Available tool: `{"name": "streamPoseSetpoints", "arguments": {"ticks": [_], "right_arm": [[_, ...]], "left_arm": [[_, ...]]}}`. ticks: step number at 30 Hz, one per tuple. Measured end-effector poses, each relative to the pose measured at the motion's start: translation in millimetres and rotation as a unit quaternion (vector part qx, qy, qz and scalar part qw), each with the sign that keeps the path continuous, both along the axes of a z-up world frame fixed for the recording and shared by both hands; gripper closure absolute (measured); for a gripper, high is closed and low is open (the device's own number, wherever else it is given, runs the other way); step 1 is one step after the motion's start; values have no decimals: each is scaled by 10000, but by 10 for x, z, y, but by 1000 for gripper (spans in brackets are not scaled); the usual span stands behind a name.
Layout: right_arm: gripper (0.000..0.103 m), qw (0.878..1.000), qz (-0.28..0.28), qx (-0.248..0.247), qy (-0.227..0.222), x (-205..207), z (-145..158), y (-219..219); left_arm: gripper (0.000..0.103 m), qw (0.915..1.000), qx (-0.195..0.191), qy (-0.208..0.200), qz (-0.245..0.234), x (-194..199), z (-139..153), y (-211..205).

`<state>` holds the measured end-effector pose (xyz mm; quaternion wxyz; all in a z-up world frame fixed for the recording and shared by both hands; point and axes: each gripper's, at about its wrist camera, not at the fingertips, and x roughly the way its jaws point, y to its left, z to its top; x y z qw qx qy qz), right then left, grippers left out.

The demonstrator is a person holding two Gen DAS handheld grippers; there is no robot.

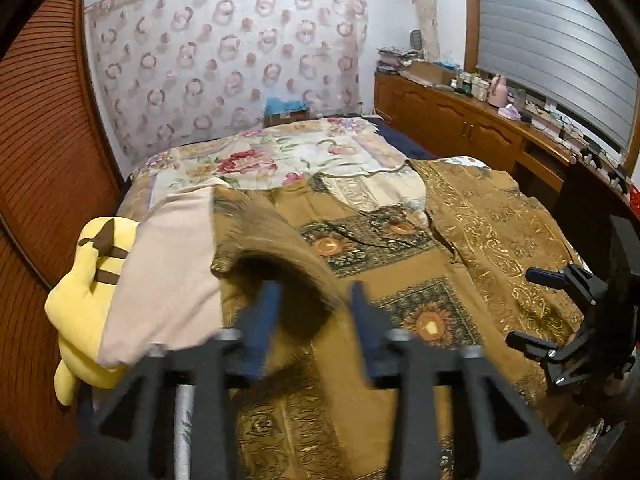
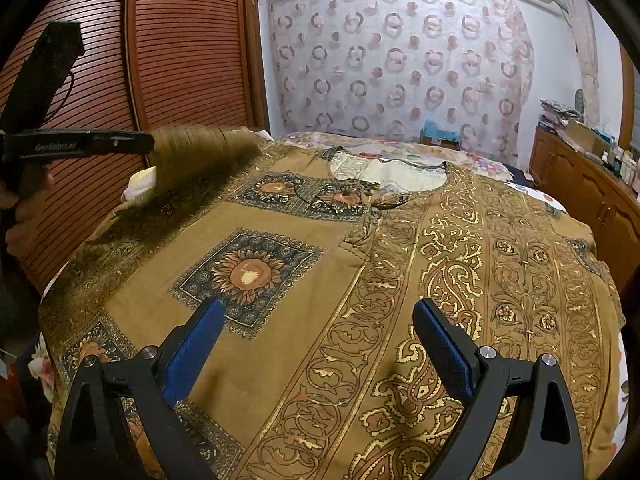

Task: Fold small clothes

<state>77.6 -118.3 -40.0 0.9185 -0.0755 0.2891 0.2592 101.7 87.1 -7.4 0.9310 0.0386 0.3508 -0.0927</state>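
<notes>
Bedroom setting: a bed (image 1: 260, 160) with a floral cover carries the work, with a slatted wooden wardrobe (image 2: 180, 48) on one side and a low cabinet (image 1: 460, 120) along the window wall.

Your left gripper (image 1: 312, 312) appears to have the sleeve (image 1: 264, 248) of the brown printed tunic (image 2: 320, 280) between its blue fingers (image 1: 262, 320). The cloth is motion-blurred and the jaws stand somewhat apart in the wrist view, so you cannot tell from these views whether the pinch is firm. In the right wrist view, the sleeve hangs raised from the gripper tip above the garment's left side, which reads as a fold just being started.

Your right gripper (image 2: 316, 340) hovers over the tunic's lower front with its jaws wide apart and nothing between them.

Outward from the grippers, the tunic lies spread face up across the bed, neckline (image 2: 384, 172) toward the far end. The body shows no completed fold. A pale pink cloth (image 1: 168, 272) and a yellow plush toy (image 1: 88, 280) sit at the bed's left edge, beside the raised sleeve.

Progress assessment: early stage. The garment is laid out; the first sleeve fold is in hand. The other sleeve, the side folds and the final fold of the body remain, by this judgement.
</notes>
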Motion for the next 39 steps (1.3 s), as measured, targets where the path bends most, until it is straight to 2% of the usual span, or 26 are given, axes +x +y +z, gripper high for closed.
{"name": "streamPoseSetpoints", "arguments": {"ticks": [1,2,4,11,18,25,28,31,36,37,38,39], "right_arm": [[7,10000,-6,11,5,6,-3,-4],[7,10000,-10,17,11,16,-6,-7],[7,10000,-10,15,12,19,-11,-10],[7,10000,0,-7,19,15,-18,2],[7,9999,79,-23,92,33,-25,27],[7,9996,190,163,111,1,8,-30],[7,9986,320,346,247,27,55,-42],[7,9986,407,311,94,50,175,-11],[7,9967,792,92,-161,195,384,227],[7,9960,877,28,-155,256,395,301],[7,9954,953,-25,-115,319,391,375],[7,9945,1043,-70,-29,399,379,468]], "left_arm": [[46,10000,-9,-10,17,-7,3,13],[34,10000,-55,14,70,-23,-4,80],[22,9998,-121,36,147,-21,-38,156],[22,9986,0,343,394,61,-402,247],[22,9949,-54,762,658,181,-817,365],[22,9924,95,968,759,265,-978,373],[21,9928,-24,920,770,257,-989,375],[15,9922,-69,925,830,274,-1011,386],[12,9921,-80,943,829,296,-1014,392],[9,9920,-78,948,831,298,-1015,392],[2,9914,-59,976,868,306,-1024,388],[0,9904,-51,1026,927,319,-1039,395]]}}
